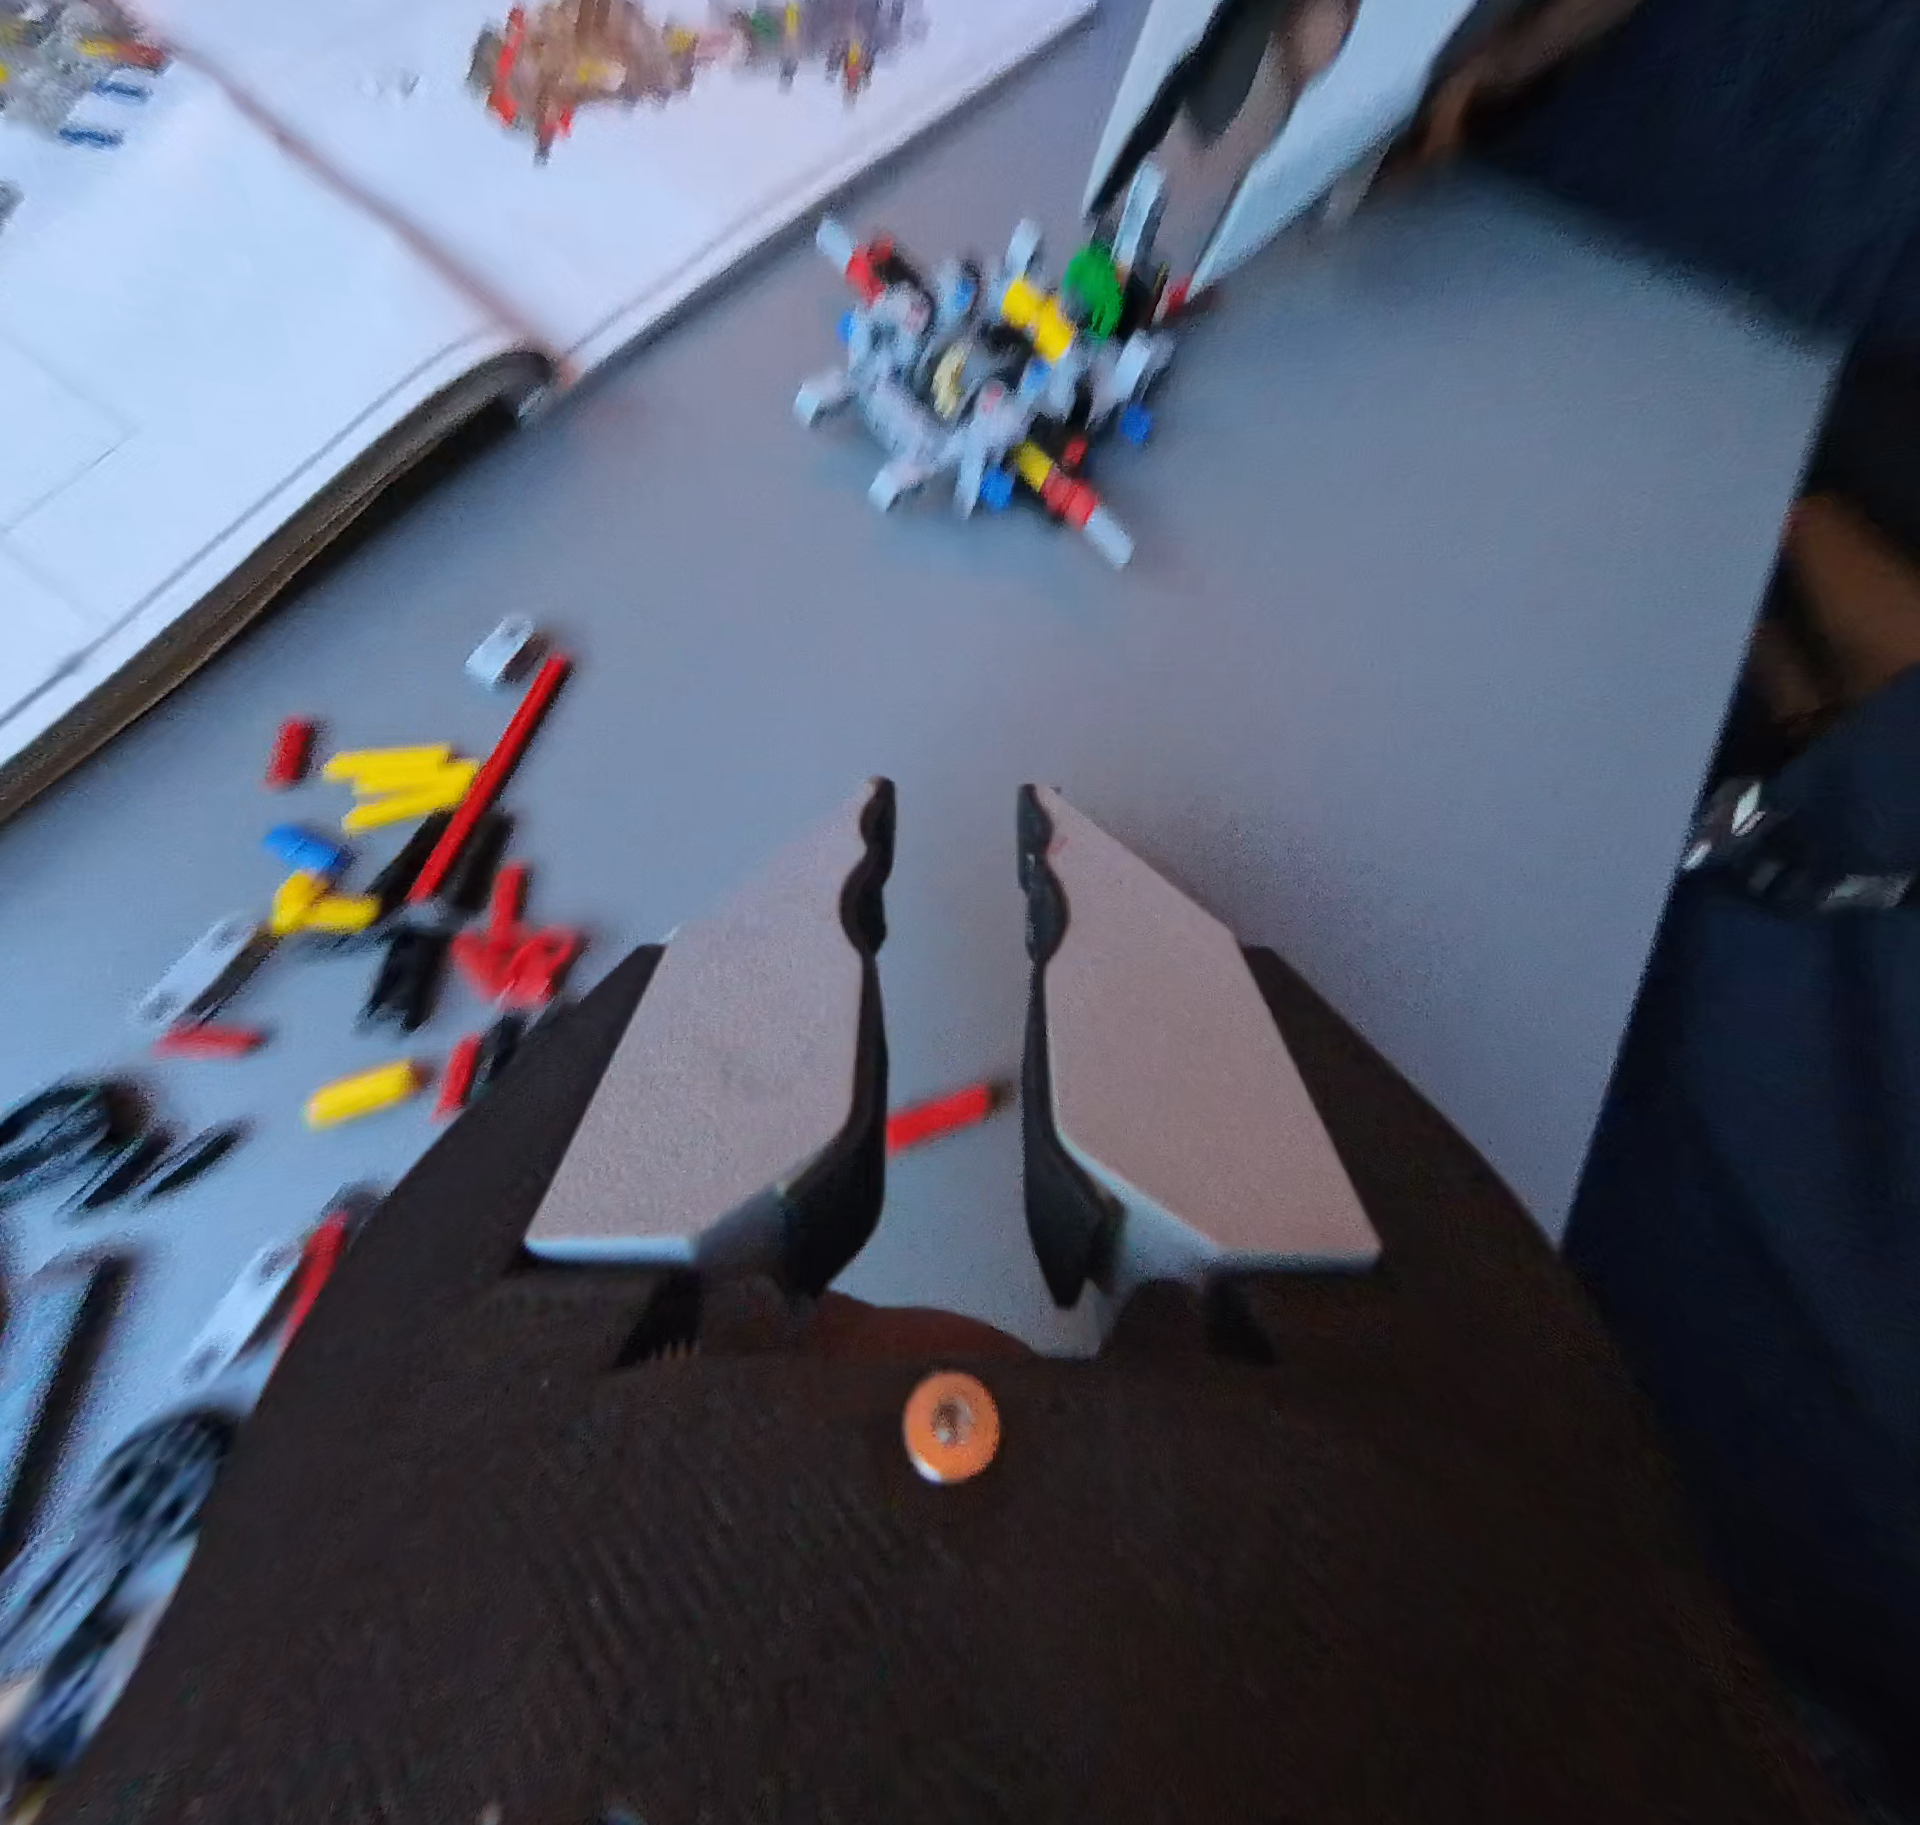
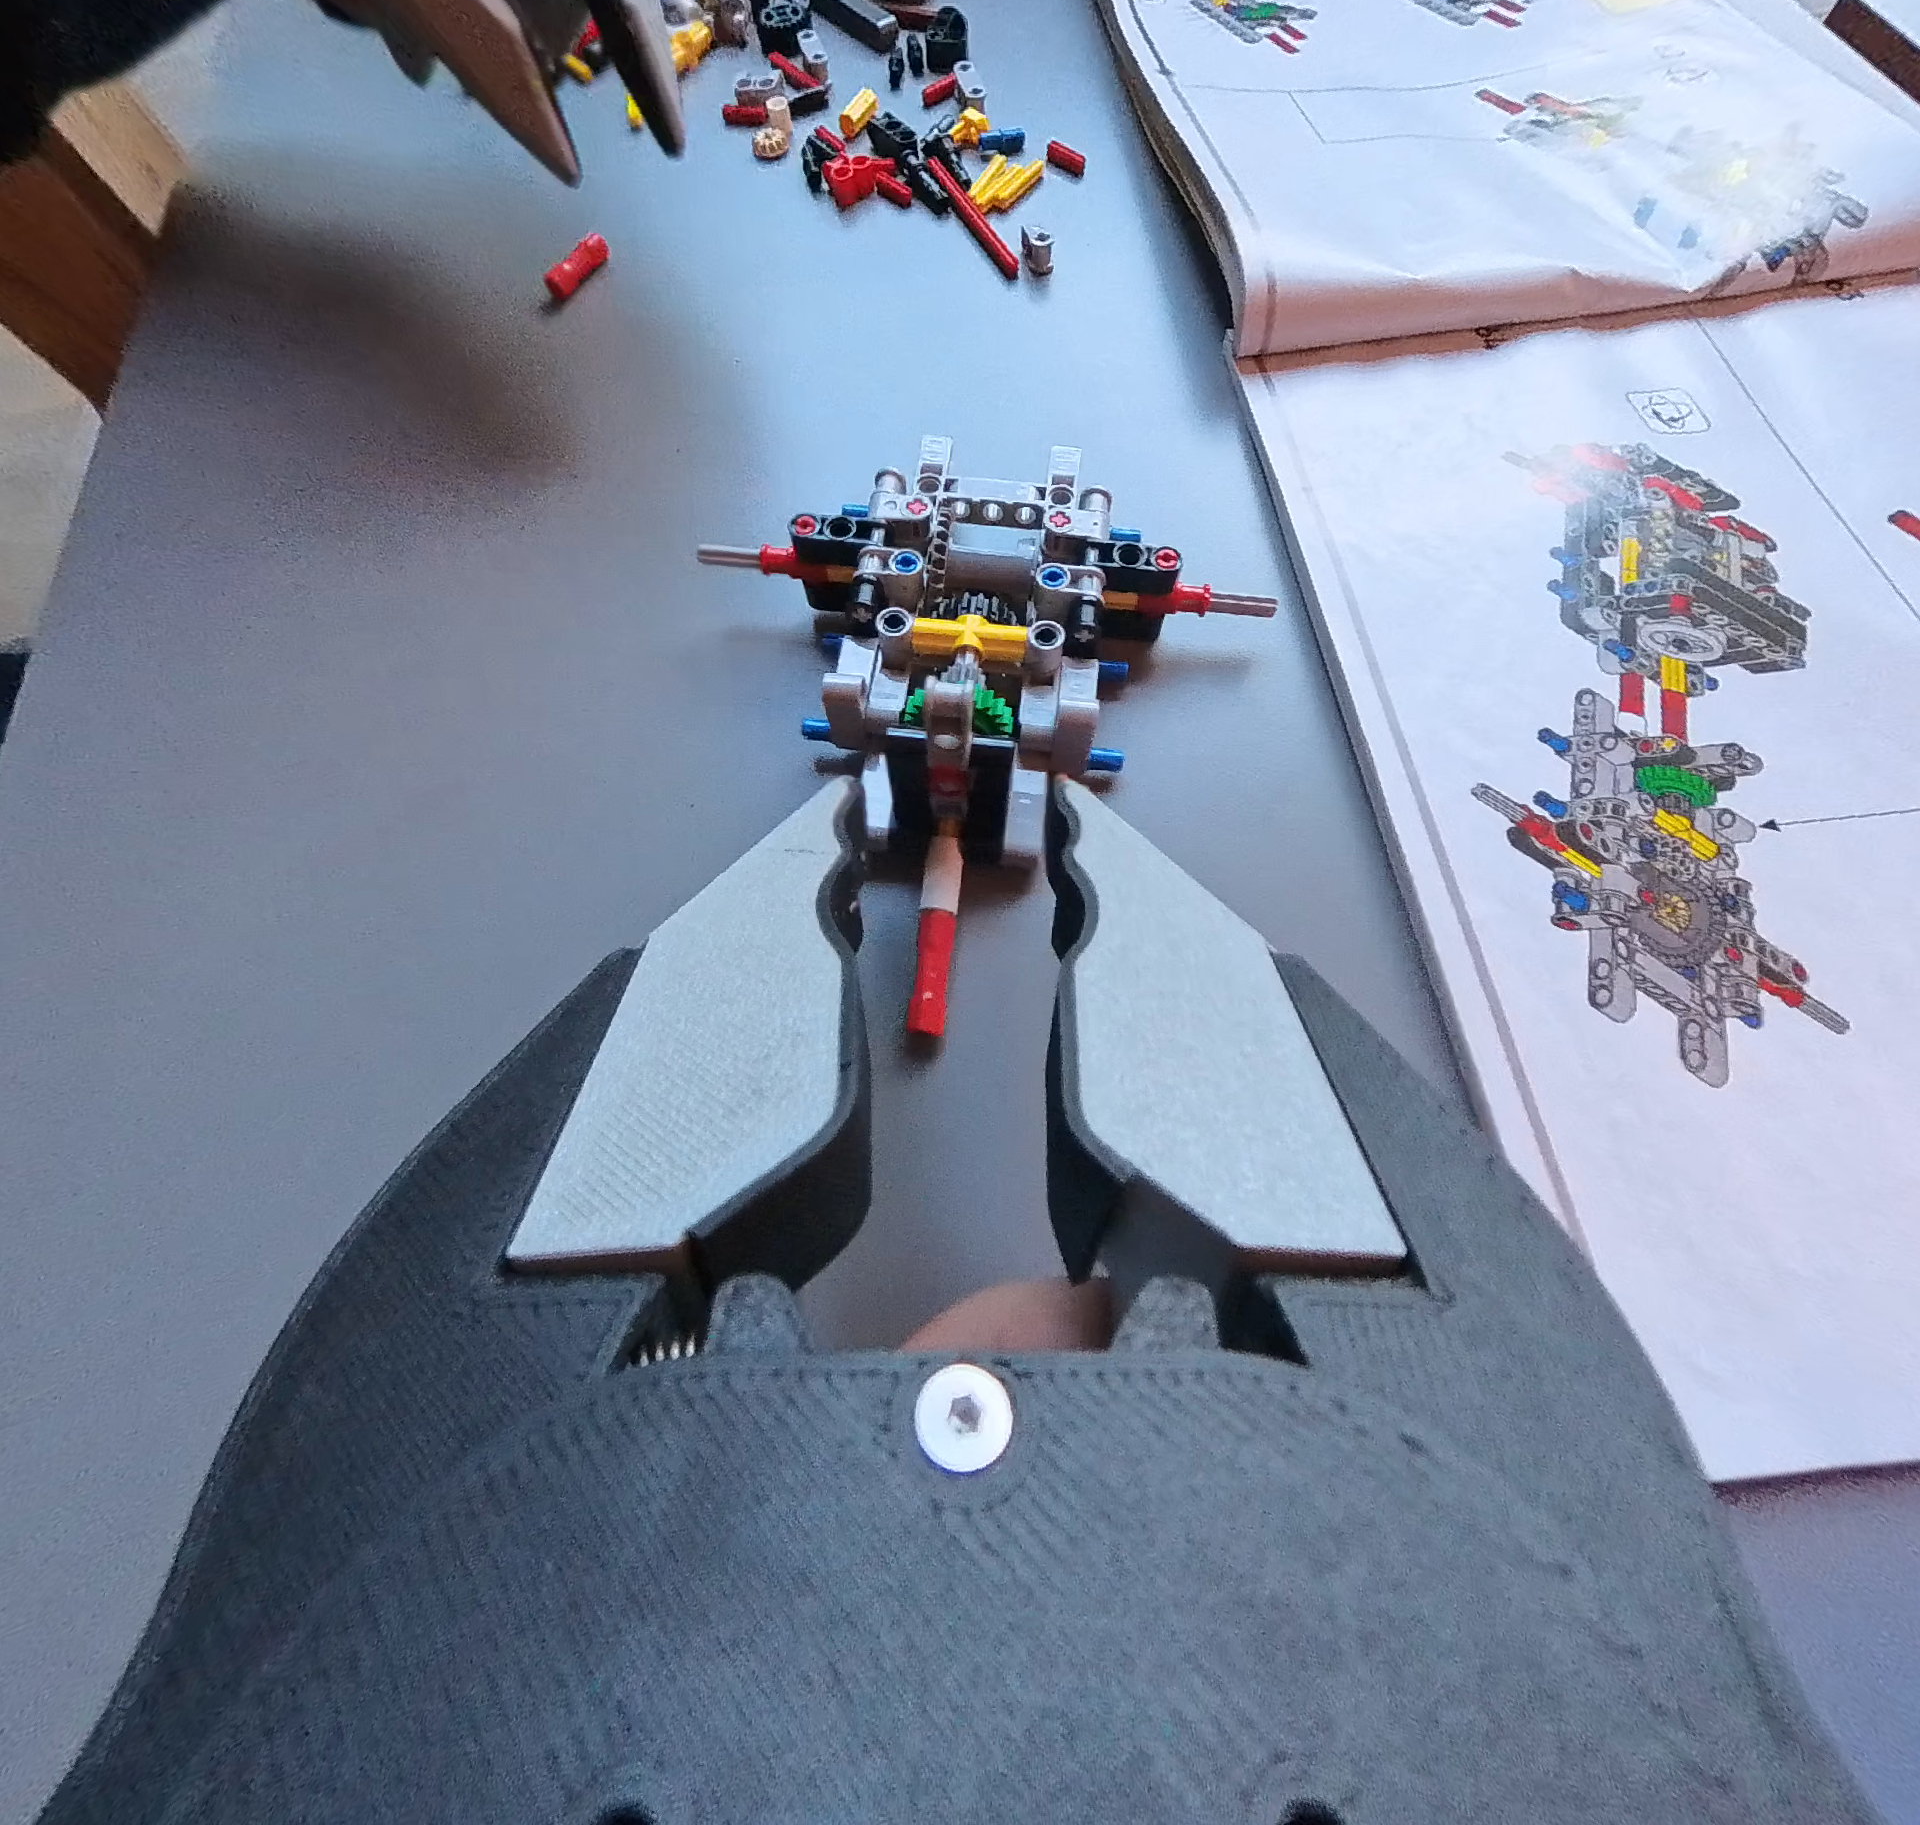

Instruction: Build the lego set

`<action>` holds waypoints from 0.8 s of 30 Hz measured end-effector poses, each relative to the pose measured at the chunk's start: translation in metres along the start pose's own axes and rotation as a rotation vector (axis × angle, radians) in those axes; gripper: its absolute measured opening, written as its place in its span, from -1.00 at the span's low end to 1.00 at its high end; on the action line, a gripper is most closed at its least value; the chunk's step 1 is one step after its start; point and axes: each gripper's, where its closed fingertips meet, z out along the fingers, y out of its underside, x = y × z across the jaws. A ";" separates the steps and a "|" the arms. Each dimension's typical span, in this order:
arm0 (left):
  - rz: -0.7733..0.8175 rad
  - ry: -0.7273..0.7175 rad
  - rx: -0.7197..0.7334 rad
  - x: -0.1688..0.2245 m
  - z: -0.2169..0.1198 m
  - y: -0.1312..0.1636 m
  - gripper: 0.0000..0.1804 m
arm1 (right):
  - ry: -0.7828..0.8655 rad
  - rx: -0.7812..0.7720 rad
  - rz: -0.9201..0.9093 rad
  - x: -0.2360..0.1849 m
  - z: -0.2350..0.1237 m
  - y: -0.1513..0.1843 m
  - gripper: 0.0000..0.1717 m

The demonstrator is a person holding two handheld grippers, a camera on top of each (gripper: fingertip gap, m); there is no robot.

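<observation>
On the grey counter (image 2: 416, 736), scattered red, yellow and black plastic building pieces (image 2: 914, 154) lie left. The left claw (image 1: 956, 799) hangs apart, bare. The right claw (image 2: 948, 799) clamps the grey-and-black brick assembly (image 2: 977, 632). The open instruction booklet (image 2: 1558, 632) lies right.

The whole left wrist view is smeared by motion blur — the loose pieces (image 1: 405, 902) at left and the brick assembly (image 1: 997, 362) at upper centre show only as colour blobs. The open booklet (image 1: 312, 217) runs off the upper left edge; in the right wrist view the booklet (image 2: 1558, 217) is cut by the right edge. The other gripper (image 2: 613, 144) at upper left is blurred and cropped by the top.
</observation>
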 end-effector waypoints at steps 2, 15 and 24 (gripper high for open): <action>0.021 0.017 0.005 0.009 0.021 -0.015 -0.80 | 0.009 -0.001 0.000 -0.002 0.002 0.000 -0.63; 0.279 -0.062 -0.206 -0.003 0.098 -0.050 -0.61 | 0.137 -0.007 -0.071 -0.002 0.008 -0.011 -0.64; 0.242 0.165 -0.122 0.006 0.094 -0.039 -0.75 | 0.188 -0.040 -0.097 0.000 0.010 -0.022 -0.75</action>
